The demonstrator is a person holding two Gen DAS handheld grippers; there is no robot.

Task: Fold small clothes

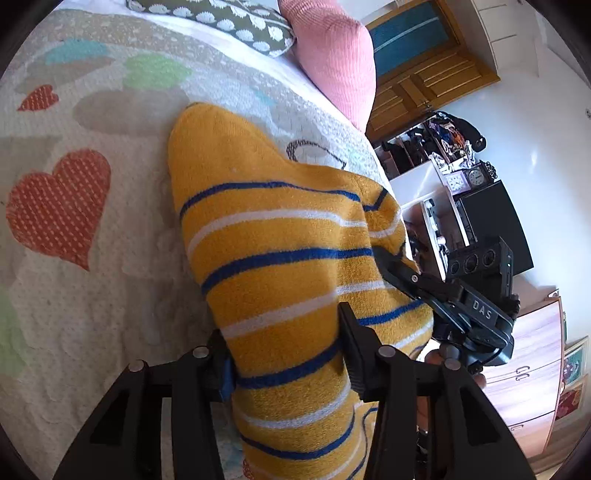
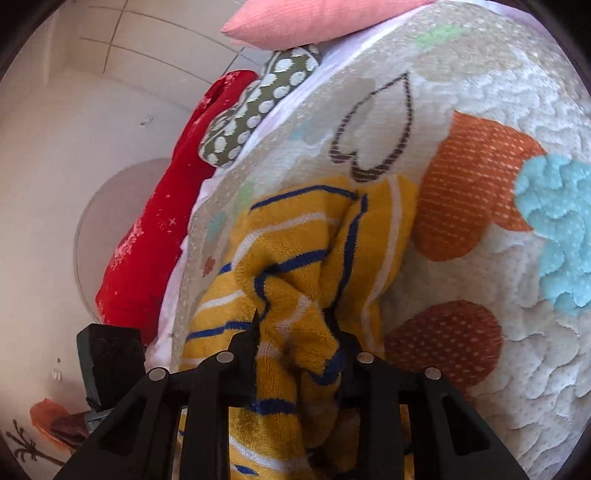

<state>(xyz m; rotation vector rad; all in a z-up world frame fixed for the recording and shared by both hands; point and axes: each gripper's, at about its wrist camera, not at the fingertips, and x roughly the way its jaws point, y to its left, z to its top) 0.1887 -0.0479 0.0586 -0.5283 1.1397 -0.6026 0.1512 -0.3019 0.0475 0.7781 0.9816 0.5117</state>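
Note:
A small yellow knitted garment with blue and white stripes lies on the heart-patterned quilt. My left gripper is shut on its near end, and the cloth bulges between the two black fingers. In the right wrist view the same garment is bunched and creased, and my right gripper is shut on a fold of it. From the left wrist view, the right gripper grips the garment's right edge near the side of the bed. A plain yellow part reaches away across the quilt.
A pink pillow and a green spotted cushion lie at the head of the bed. A red cushion rests against the wall beside the bed. The bed's edge drops to a white floor with shelves and a wooden dresser.

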